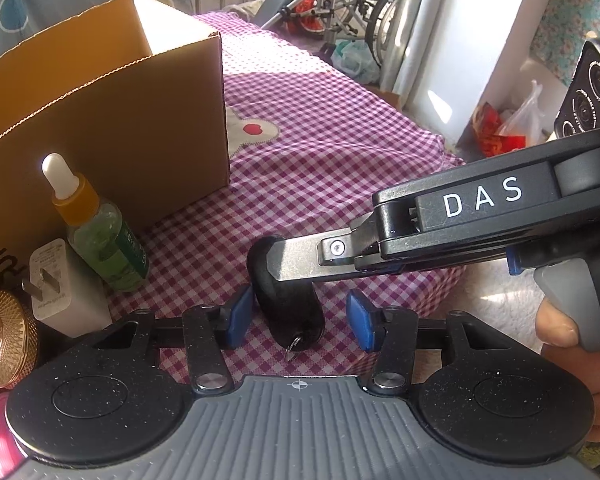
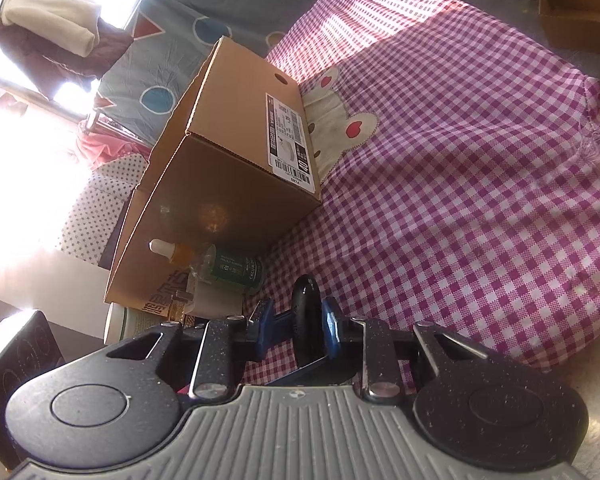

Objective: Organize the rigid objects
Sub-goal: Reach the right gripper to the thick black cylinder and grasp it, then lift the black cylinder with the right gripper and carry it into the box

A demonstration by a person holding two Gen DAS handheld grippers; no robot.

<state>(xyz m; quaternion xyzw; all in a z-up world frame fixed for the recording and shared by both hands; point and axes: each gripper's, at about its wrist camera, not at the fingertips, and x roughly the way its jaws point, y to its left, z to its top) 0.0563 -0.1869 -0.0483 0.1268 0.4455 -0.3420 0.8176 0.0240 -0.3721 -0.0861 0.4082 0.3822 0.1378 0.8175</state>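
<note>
Black and oval, the key fob (image 1: 286,312) stands on edge on the checked cloth (image 1: 340,152) — its key ring (image 1: 292,350) points toward the left camera. The right hand-held gripper (image 2: 296,320) clamps it, blue pads (image 2: 332,322) pressing both flat sides. The left hand-held gripper (image 1: 296,318) straddles the same fob, one pad at its left side and the other clear of it, so it grips nothing. Just left stand a dropper bottle (image 1: 104,240), a white charger (image 1: 60,288) and a gold compact (image 1: 4,336) — all in front of the open cardboard box (image 1: 112,112).
</note>
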